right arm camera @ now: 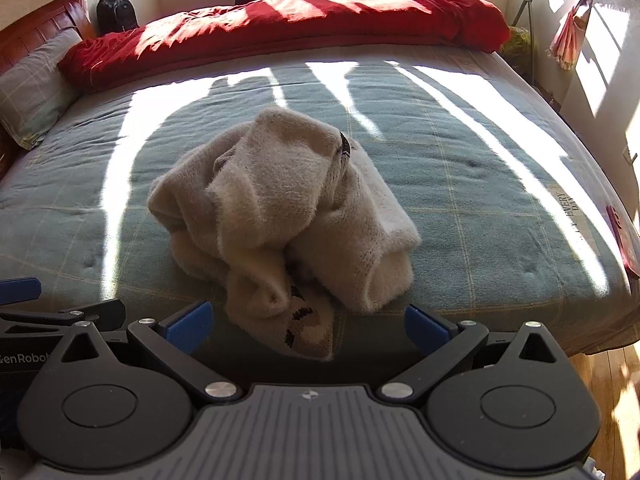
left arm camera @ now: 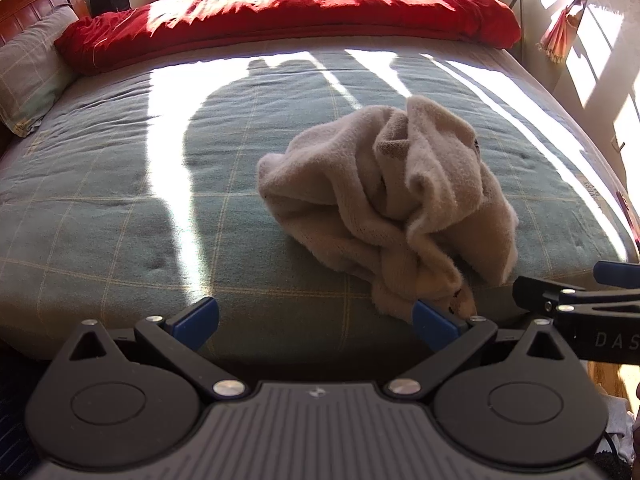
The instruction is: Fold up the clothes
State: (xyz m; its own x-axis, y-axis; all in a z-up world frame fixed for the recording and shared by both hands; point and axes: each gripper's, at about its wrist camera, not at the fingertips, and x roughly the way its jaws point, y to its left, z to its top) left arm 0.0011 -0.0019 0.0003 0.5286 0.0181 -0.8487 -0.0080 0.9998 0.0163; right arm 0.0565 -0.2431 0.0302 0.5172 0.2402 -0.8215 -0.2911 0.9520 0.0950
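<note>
A crumpled cream fleece garment (left arm camera: 392, 200) lies in a heap on the green checked bedspread (left arm camera: 120, 200), near the bed's front edge. In the right wrist view the garment (right arm camera: 280, 216) sits straight ahead, with a patterned corner hanging toward the edge. My left gripper (left arm camera: 316, 322) is open and empty, just in front of the bed edge, its right fingertip (left arm camera: 434, 320) close to the garment's lowest corner. My right gripper (right arm camera: 308, 326) is open and empty, with the garment's corner between its fingers. Each gripper shows at the side of the other's view.
A red duvet (left arm camera: 288, 16) is bunched across the far side of the bed. A grey pillow (left arm camera: 28, 76) and wooden headboard (left arm camera: 36, 0) are at the left. Curtains (left arm camera: 568, 20) and a sunlit wall are at the right. Wooden floor (right arm camera: 608, 380) shows at lower right.
</note>
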